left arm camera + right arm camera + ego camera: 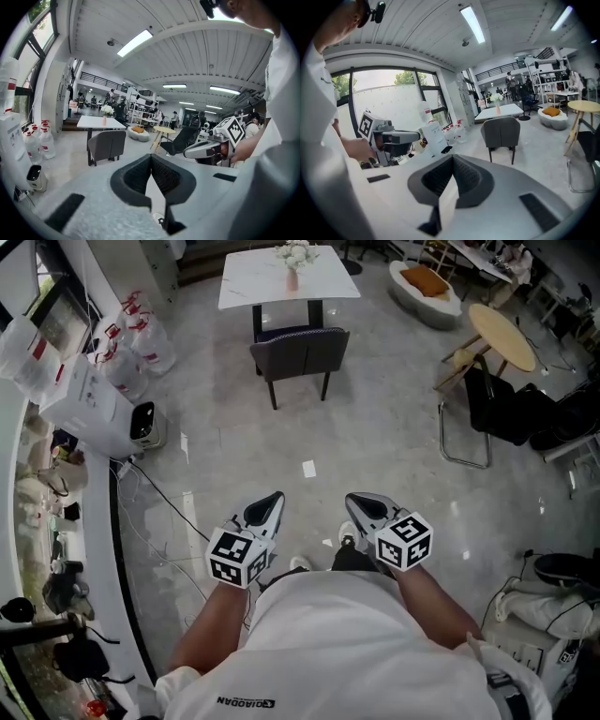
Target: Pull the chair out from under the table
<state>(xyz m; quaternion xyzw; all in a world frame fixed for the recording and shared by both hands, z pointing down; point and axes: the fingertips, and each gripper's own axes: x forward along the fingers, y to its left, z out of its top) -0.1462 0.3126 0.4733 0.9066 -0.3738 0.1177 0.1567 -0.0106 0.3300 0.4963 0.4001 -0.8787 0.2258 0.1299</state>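
Both forearms are out in front of the person's white shirt, side by side, a gripper in each hand. The left gripper (273, 497) and the right gripper (355, 500) point ahead and a little down at the floor, marker cubes facing up, with a small gap between the two. Look down each gripper's own view: the jaws are pressed together, ribbed pads tip to tip, nothing between them. Both clenched, both empty.

The chair (300, 352) is straight ahead of both grippers and well apart from them, across open grey floor. Dark grey, padded, on thin dark legs, its back turned toward the grippers. It stands at the near edge of the white table (248, 285), seat tucked partly under the top. On the table beyond it stands a pink vase (292, 279) of white flowers.

Between grippers and chair, just a small white scrap (309, 469) on the floor, slightly right of the left gripper's line. Left of the left gripper: a white machine (92, 401) by the wall, cables (155, 512) trailing across the floor, and water bottles (142, 341) farther ahead. Off to the right gripper's right: a black sling chair (495, 409), a round wooden table (502, 334), and a white lounger with an orange cushion (425, 280) beyond. None of these stands in the straight path to the chair.
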